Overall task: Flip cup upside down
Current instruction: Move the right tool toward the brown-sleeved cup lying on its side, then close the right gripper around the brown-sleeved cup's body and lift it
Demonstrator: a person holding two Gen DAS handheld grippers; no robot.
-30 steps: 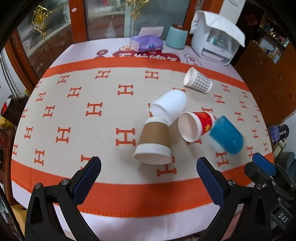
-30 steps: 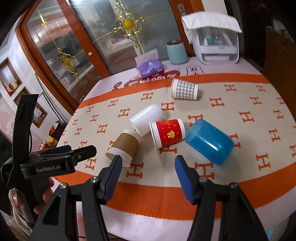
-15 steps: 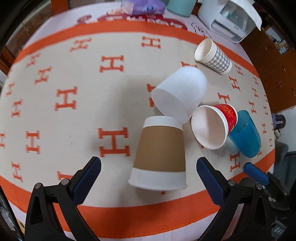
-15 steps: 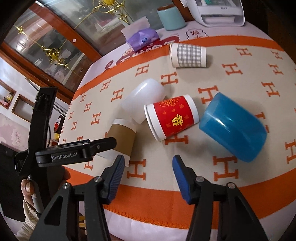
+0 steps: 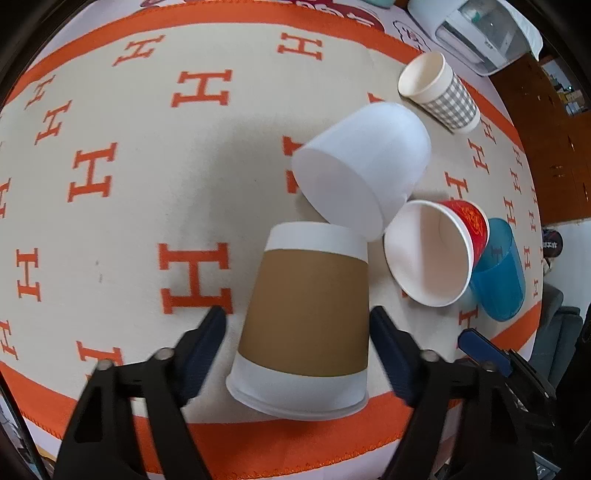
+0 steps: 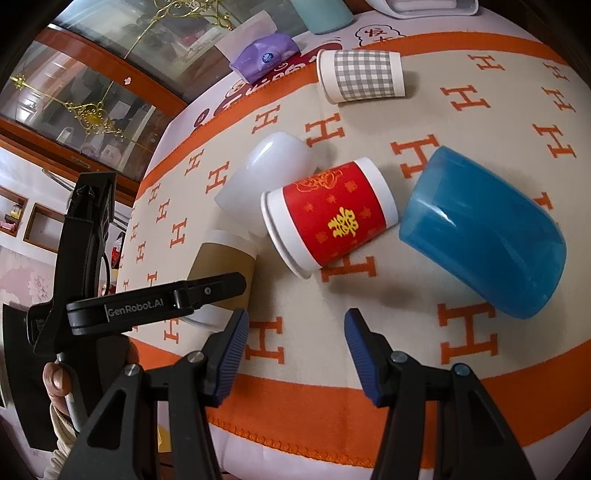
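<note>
A brown paper cup with white bands (image 5: 308,317) lies on its side on the H-patterned cloth, rim toward me. My left gripper (image 5: 297,341) is open, one finger on each side of the cup, with small gaps. The cup also shows in the right wrist view (image 6: 221,266), partly hidden by the left gripper's finger (image 6: 159,302). My right gripper (image 6: 293,339) is open and empty above the cloth, near the front orange border, in front of a red cup (image 6: 328,218).
A white plastic cup (image 5: 364,166), the red cup (image 5: 436,251), a blue plastic cup (image 5: 498,273) and a grey checked cup (image 5: 439,96) all lie on their sides close by. A tissue pack (image 6: 264,55) and a teal container (image 6: 321,14) stand at the back.
My left gripper has moved forward and down around the brown cup, and its jaws have narrowed. My right gripper has moved closer to the cloth.
</note>
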